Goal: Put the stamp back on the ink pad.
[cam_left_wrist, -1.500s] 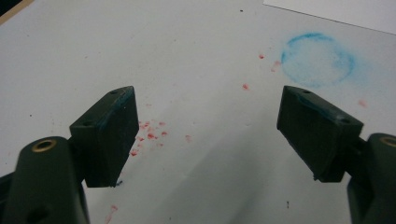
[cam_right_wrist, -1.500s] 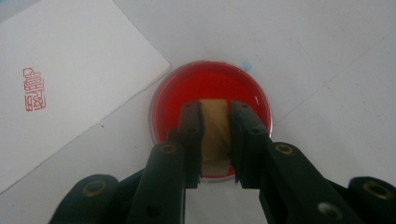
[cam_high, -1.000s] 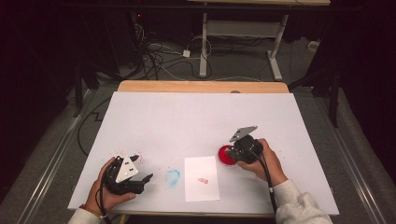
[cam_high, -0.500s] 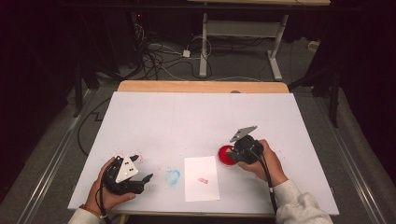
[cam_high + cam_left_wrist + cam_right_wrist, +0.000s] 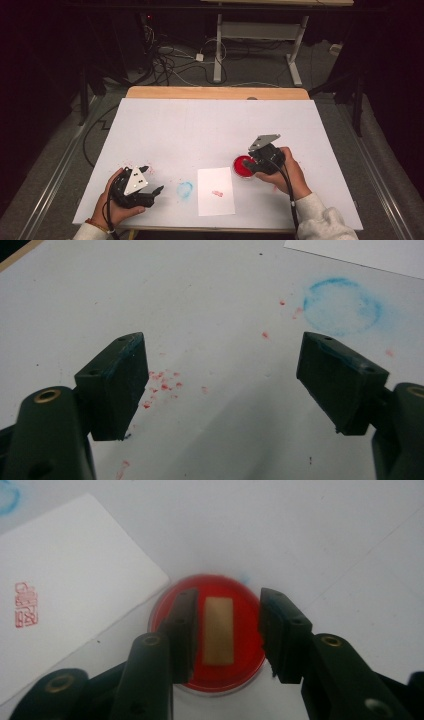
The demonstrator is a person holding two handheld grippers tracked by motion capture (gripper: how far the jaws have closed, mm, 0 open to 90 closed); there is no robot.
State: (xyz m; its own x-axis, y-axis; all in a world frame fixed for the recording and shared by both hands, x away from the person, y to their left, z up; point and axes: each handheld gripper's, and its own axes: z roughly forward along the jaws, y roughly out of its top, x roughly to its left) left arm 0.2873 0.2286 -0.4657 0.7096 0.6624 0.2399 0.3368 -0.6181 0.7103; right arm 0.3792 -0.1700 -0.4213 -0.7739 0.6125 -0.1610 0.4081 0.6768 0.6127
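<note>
A round red ink pad [image 5: 243, 166] [image 5: 210, 670] lies on the white table right of centre. A tan rectangular stamp [image 5: 218, 630] stands upright in it. My right gripper [image 5: 252, 166] [image 5: 228, 605] points down over the pad with the stamp between its jaws. The jaws have just been opening, and a gap shows on each side of the stamp. My left gripper [image 5: 154, 179] [image 5: 225, 365] rests open at the near left with only bare table between its jaws. A white paper [image 5: 215, 190] [image 5: 60, 605] bearing a red stamp mark [image 5: 26, 605] lies left of the pad.
A blue ring stain [image 5: 184, 189] [image 5: 342, 306] and red ink specks [image 5: 162, 382] mark the table [image 5: 210, 125] between my left gripper and the paper. A wooden strip [image 5: 215, 92] borders the far edge. Beyond it are cables and a desk frame on the floor.
</note>
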